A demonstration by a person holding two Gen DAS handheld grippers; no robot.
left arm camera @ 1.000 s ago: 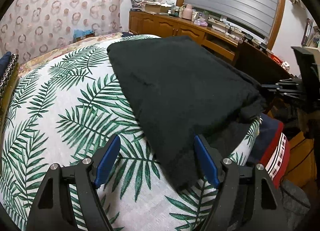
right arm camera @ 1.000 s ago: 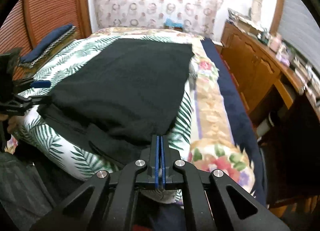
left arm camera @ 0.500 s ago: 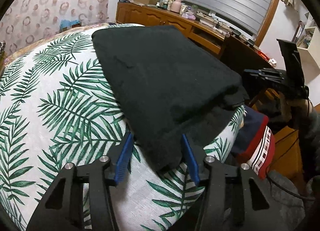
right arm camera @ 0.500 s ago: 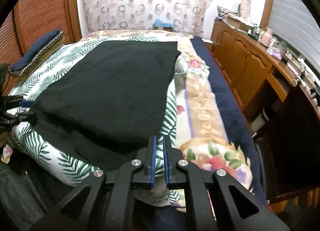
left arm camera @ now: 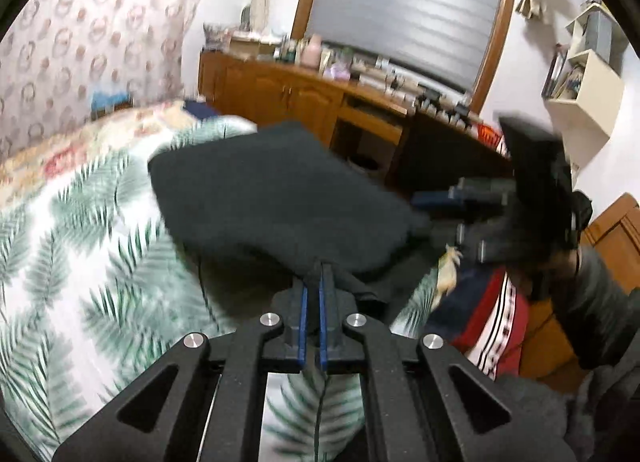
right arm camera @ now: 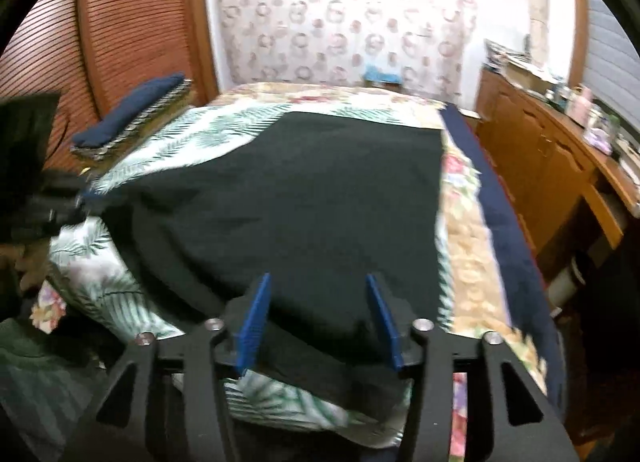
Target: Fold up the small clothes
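Note:
A black garment (left arm camera: 272,202) lies spread on a bed with a palm-leaf cover (left arm camera: 80,262). My left gripper (left arm camera: 312,282) is shut on the garment's near corner and holds it raised off the cover. My right gripper (right arm camera: 318,294) is open, its blue pads either side of the garment's other near edge (right arm camera: 320,222). The right gripper also shows in the left wrist view (left arm camera: 480,198), at the garment's right corner. The left gripper also shows at the left edge of the right wrist view (right arm camera: 60,198).
A wooden cabinet (left arm camera: 288,90) with clutter on top runs along the right of the bed. A floral quilt and a navy blanket (right arm camera: 500,222) lie on the bed's right side. A folded navy stack (right arm camera: 132,118) sits at the far left by a wooden slatted door.
My left gripper has closed on the garment's near corner and lifted it. My right gripper has opened and moved onto the garment's near edge.

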